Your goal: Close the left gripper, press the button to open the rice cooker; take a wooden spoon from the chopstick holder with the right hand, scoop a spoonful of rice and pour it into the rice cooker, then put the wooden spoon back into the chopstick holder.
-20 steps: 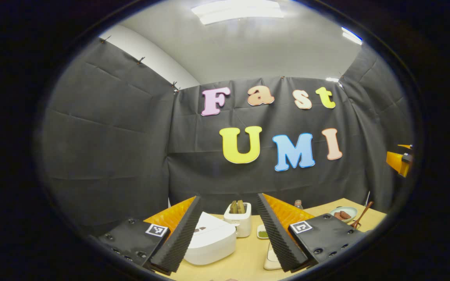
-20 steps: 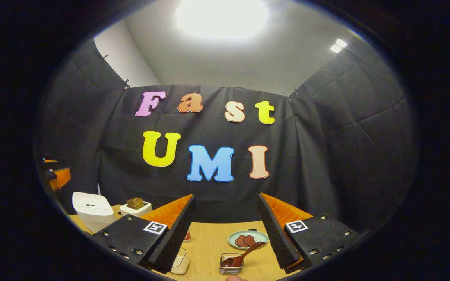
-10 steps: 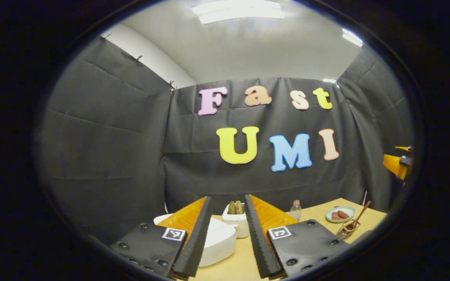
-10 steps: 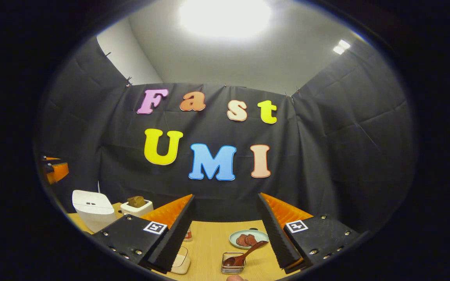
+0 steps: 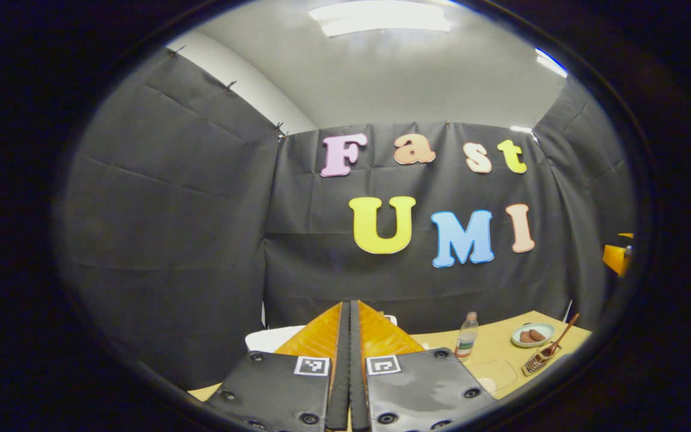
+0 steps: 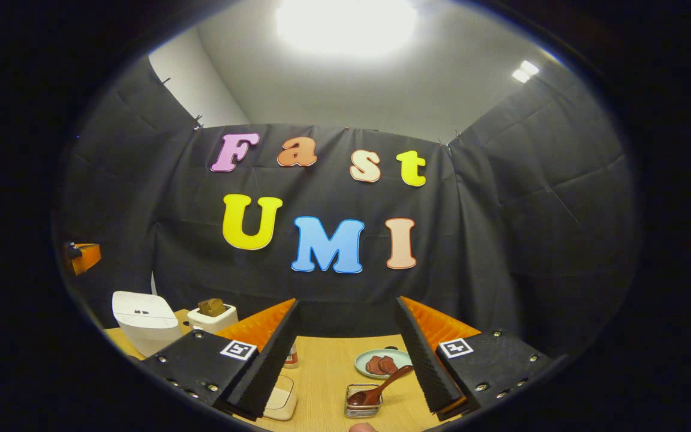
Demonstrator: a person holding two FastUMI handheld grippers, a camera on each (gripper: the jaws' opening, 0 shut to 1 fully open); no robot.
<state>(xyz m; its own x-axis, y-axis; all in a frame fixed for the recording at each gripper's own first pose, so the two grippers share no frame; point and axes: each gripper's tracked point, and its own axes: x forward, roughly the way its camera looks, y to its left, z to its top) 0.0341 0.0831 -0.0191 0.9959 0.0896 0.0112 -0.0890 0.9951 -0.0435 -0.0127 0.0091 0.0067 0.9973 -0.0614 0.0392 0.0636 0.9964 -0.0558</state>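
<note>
On table: bottle (image 5: 466, 336), plate (image 6: 382, 362) near chopstick holder (image 6: 363, 405) | left gripper (image 5: 349, 318) fingers pressed together, hiding rice cooker (image 6: 143, 321) | right gripper (image 6: 345, 324) fingers wide, empty

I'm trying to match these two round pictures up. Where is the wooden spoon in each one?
Left gripper view: the wooden spoon is far right, low, leaning out of the chopstick holder.
Right gripper view: the spoon is bottom centre, between the open gripper's fingers.
Shared landmark: the green plate just behind it.
</note>
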